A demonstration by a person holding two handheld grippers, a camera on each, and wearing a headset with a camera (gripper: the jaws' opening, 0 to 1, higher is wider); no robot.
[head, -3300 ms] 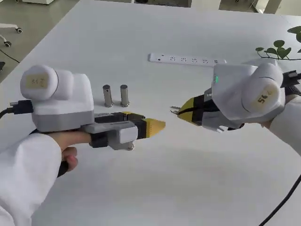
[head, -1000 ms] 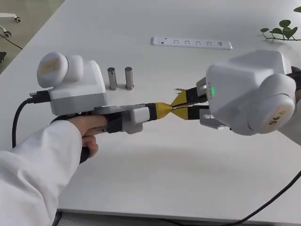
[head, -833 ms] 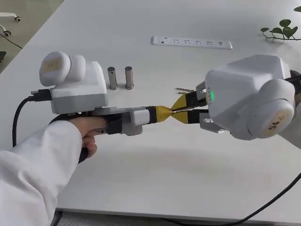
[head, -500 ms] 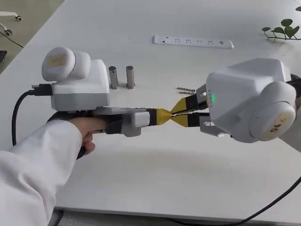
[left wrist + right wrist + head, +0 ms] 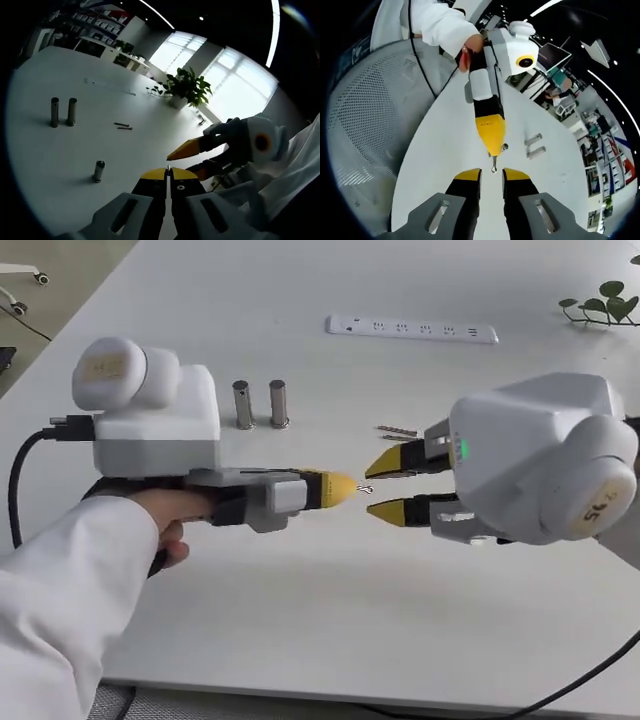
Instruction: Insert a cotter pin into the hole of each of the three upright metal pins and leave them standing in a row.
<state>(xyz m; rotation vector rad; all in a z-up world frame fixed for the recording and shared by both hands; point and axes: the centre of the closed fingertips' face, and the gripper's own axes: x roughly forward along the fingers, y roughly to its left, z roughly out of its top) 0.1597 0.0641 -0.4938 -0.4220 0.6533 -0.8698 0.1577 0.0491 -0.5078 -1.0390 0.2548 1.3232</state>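
Observation:
My left gripper point(image 5: 347, 488) is shut on a small cotter pin point(image 5: 366, 488), whose loop pokes out past the yellow tips. Facing it a short way off, my right gripper point(image 5: 386, 487) is open and holds nothing. Its own view has the cotter pin point(image 5: 493, 163) hanging from the left gripper point(image 5: 493, 148) just ahead of my open right gripper point(image 5: 492, 175). Two upright metal pins point(image 5: 260, 404) stand side by side behind the left gripper. In the left gripper view a third pin point(image 5: 98, 170) stands alone nearer than that pair point(image 5: 62, 111), and my left gripper point(image 5: 169, 173) is shut.
Two spare cotter pins point(image 5: 397, 431) lie on the white table point(image 5: 330, 620) beyond the right gripper. A white power strip point(image 5: 412, 330) lies at the back. A potted plant point(image 5: 603, 295) is at the far right corner. A cable trails off the table's front right.
The two grippers were tip to tip around the cotter pin. The right gripper has opened and drawn back, leaving the cotter pin in the shut left gripper.

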